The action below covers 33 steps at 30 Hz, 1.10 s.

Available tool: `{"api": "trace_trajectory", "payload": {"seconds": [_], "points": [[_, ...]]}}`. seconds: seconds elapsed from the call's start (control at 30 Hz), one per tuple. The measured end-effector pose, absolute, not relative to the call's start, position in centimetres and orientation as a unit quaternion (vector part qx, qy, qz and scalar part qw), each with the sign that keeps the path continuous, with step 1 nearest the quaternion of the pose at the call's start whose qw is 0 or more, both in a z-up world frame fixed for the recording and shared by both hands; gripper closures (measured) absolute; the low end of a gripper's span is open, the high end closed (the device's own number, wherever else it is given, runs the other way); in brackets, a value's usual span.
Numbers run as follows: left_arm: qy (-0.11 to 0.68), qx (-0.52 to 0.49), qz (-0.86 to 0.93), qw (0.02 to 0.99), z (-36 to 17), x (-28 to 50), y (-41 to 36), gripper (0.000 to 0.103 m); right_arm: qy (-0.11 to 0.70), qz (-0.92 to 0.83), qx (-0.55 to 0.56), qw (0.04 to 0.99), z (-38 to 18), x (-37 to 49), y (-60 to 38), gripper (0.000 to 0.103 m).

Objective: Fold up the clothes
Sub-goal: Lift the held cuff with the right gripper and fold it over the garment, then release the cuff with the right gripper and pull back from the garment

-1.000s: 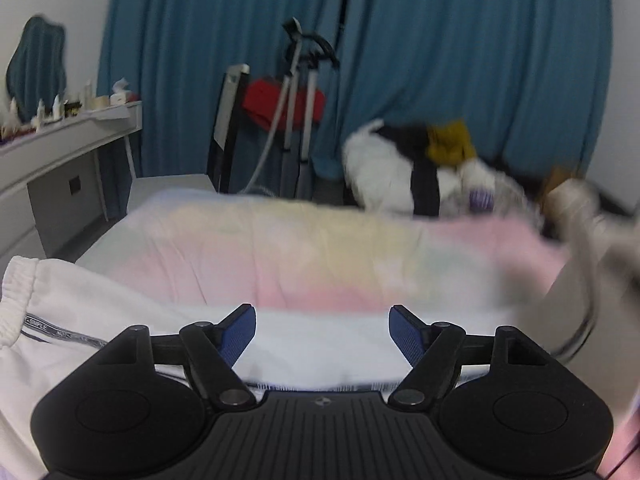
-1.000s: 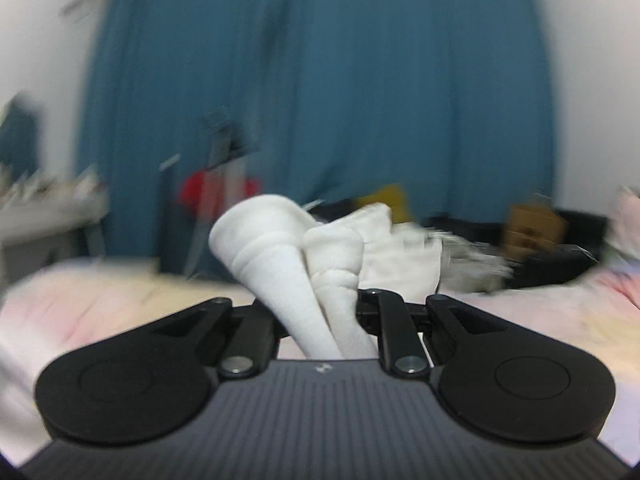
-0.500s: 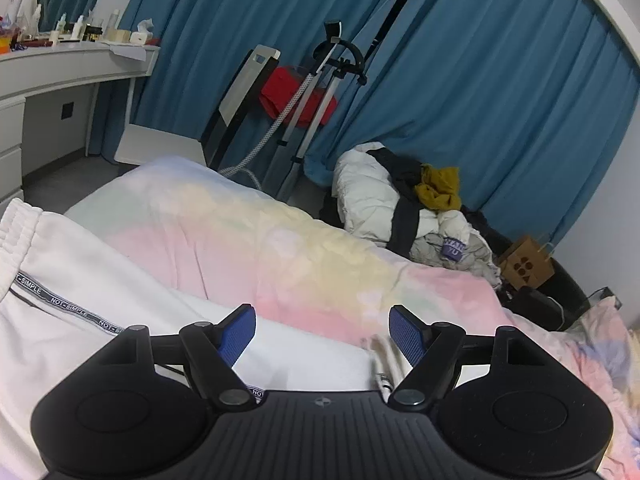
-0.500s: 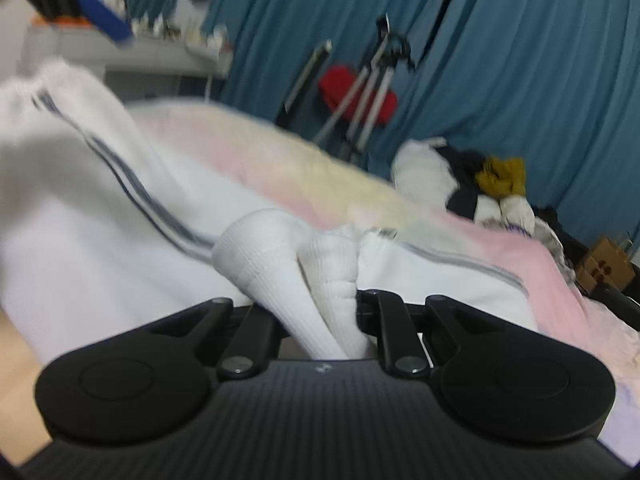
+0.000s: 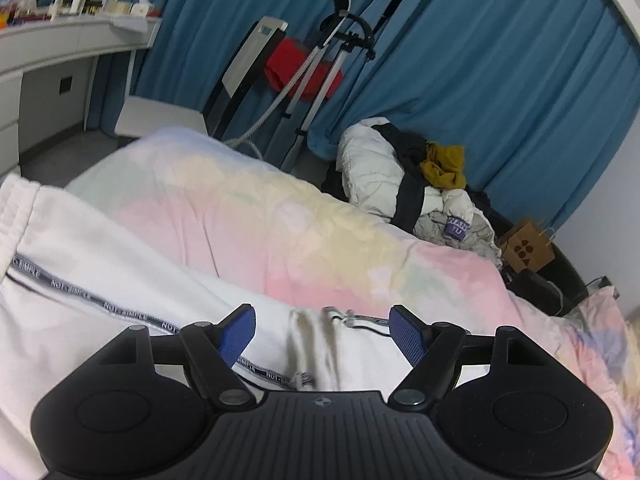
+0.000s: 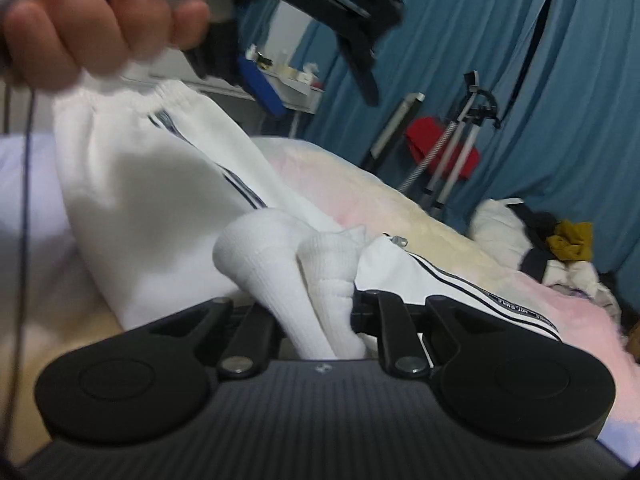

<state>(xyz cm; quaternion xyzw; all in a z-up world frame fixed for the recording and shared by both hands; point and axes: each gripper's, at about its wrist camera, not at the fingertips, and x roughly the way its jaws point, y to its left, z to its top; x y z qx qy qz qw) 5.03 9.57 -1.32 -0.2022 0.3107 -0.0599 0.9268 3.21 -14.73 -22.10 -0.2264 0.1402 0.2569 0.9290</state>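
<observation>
White trousers (image 5: pixel 100 264) with a lettered dark side stripe lie across the pastel bedspread (image 5: pixel 280 232), their elastic waistband (image 5: pixel 16 208) at the left edge. My left gripper (image 5: pixel 322 330) hovers open just above the cloth, blue pads apart, nothing pinched. My right gripper (image 6: pixel 318 308) is shut on the two ribbed white cuffs (image 6: pixel 280 256) of the trousers, which bulge up between its jaws. In the right wrist view the trousers (image 6: pixel 152 200) drape at the left, and a hand (image 6: pixel 80 20) holds the other gripper above the waistband.
Beyond the bed lies a heap of clothes (image 5: pixel 400 176) with a mustard piece on top. A garment steamer stand (image 5: pixel 332 52) with a red item (image 5: pixel 300 68) is in front of the blue curtains. A white dressing table (image 5: pixel 60 48) runs along the left, and a cardboard box (image 5: pixel 526 246) sits at the right.
My right gripper has come down from the air to just over the bed with the cuffs still in it, nearing the waistband end. My left gripper shifted sideways and rolled.
</observation>
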Motion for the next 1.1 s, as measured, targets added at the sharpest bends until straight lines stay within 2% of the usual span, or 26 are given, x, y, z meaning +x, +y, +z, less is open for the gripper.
{"api": "trace_trajectory", "payload": {"seconds": [0.17, 0.3, 0.37, 0.43, 0.5, 0.6, 0.63, 0.67, 0.9, 1.1], "points": [[0.325, -0.190, -0.056, 0.925, -1.9, 5.1, 8.3, 0.027, 0.193, 0.277, -0.183, 0.923, -24.3, 5.1, -14.7, 0.086], [0.329, -0.181, -0.043, 0.926, -2.0, 5.0, 8.0, 0.027, 0.197, 0.287, -0.116, 0.930, -22.9, 5.5, -15.7, 0.082], [0.331, -0.177, -0.033, 0.926, -2.2, 4.8, 8.0, 0.027, 0.213, 0.293, -0.085, 0.928, -22.7, 5.9, -16.0, 0.074], [0.335, -0.173, -0.020, 0.926, -2.4, 4.5, 8.1, 0.026, 0.230, 0.297, -0.056, 0.925, -22.7, 6.4, -16.1, 0.073], [0.340, -0.170, -0.010, 0.925, -2.4, 4.2, 8.2, 0.026, 0.239, 0.302, -0.032, 0.922, -22.4, 6.9, -16.4, 0.068], [0.340, -0.169, 0.008, 0.925, -2.1, 3.5, 8.8, 0.022, 0.254, 0.324, 0.020, 0.911, -21.9, 7.1, -17.2, 0.043], [0.343, -0.170, 0.013, 0.924, -2.0, 3.3, 9.0, 0.022, 0.258, 0.334, 0.040, 0.906, -21.9, 7.2, -17.6, 0.024], [0.345, -0.172, 0.018, 0.923, -1.9, 3.1, 9.3, 0.022, 0.262, 0.343, 0.059, 0.900, -21.8, 7.3, -18.0, 0.016], [0.373, -0.193, 0.053, 0.906, -1.5, 1.4, 12.5, 0.019, 0.216, 0.339, 0.082, 0.912, -19.0, 5.6, -19.0, 0.017], [0.400, -0.207, 0.093, 0.888, -1.0, -0.7, 17.2, 0.019, 0.184, 0.213, 0.048, 0.958, -18.2, 6.2, -21.1, 0.017]]}}
